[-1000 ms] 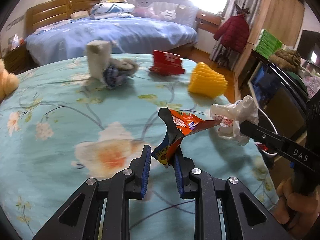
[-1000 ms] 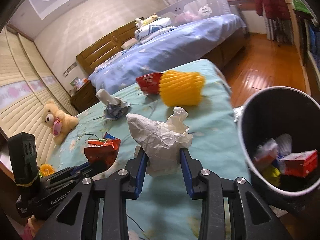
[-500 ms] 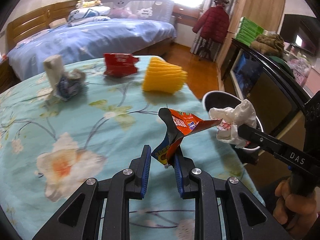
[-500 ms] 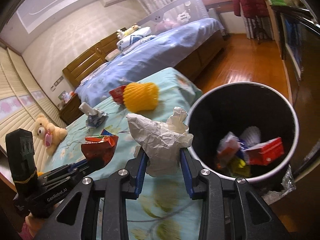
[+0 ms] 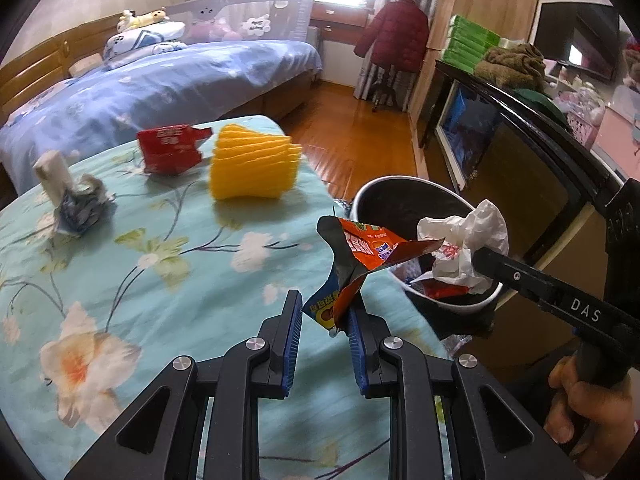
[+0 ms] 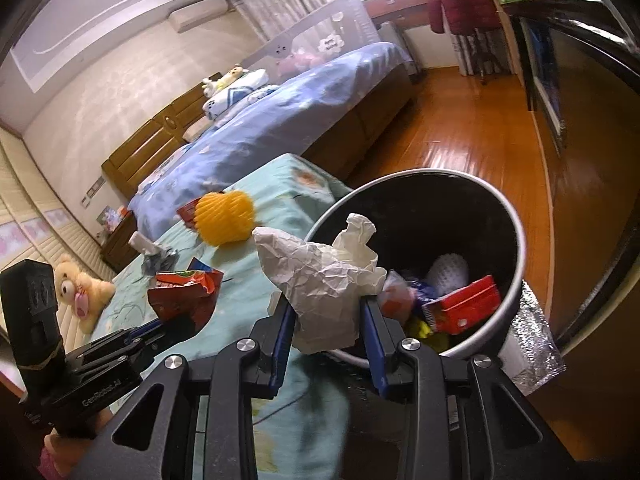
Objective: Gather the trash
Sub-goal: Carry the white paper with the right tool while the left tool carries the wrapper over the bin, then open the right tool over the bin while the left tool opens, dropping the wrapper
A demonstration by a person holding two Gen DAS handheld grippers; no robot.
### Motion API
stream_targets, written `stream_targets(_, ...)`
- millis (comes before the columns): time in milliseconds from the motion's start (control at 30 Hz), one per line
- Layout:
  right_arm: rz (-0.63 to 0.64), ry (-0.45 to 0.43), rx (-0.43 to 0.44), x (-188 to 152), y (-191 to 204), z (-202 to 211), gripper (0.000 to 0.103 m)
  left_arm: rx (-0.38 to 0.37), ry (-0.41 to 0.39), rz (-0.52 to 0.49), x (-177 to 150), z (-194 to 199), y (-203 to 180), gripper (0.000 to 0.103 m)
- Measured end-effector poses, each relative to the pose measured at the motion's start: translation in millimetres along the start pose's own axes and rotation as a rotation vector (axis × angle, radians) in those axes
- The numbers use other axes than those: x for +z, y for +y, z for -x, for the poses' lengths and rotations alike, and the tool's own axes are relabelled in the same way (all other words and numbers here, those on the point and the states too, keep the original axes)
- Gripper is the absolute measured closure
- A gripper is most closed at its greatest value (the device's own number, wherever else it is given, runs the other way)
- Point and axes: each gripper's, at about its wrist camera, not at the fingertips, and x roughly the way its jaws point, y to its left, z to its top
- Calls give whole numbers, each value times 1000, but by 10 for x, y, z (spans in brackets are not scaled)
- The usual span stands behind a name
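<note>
My left gripper [image 5: 325, 309] is shut on an orange snack wrapper [image 5: 366, 250], held above the right edge of the floral bedspread [image 5: 168, 280]. That wrapper [image 6: 184, 296] and the left gripper [image 6: 160, 328] also show at the lower left of the right wrist view. My right gripper [image 6: 326, 322] is shut on a crumpled white paper [image 6: 320, 276], which hangs over the near rim of the bin [image 6: 516, 248]. The bin [image 5: 400, 184] is dark inside and holds a red box [image 6: 464, 304] and other scraps. Seen from the left wrist, the white paper [image 5: 464, 240] sits over the bin's mouth.
On the bedspread lie a yellow foam net [image 5: 254, 168], a red packet [image 5: 170, 150] and a crumpled dark wrapper beside a white roll [image 5: 76, 204]. A teddy bear [image 6: 82, 292] sits far left. A silver foil bag [image 6: 532, 356] leans by the bin; a dark cabinet [image 5: 520, 140] stands behind.
Both grippers have swung right with their loads. The bin has come into the left wrist view, and the white paper now hangs over its rim.
</note>
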Motion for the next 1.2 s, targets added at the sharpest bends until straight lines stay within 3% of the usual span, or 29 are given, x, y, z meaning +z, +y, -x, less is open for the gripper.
stream_targets(533,-49,-18,-51,165,-315,3,70,-16,29,-80,261,-408,-368,82)
stream_targets(1200,-75,25,-89,363,-515,-157,66,-32,61,-95,494,-757,-565,81)
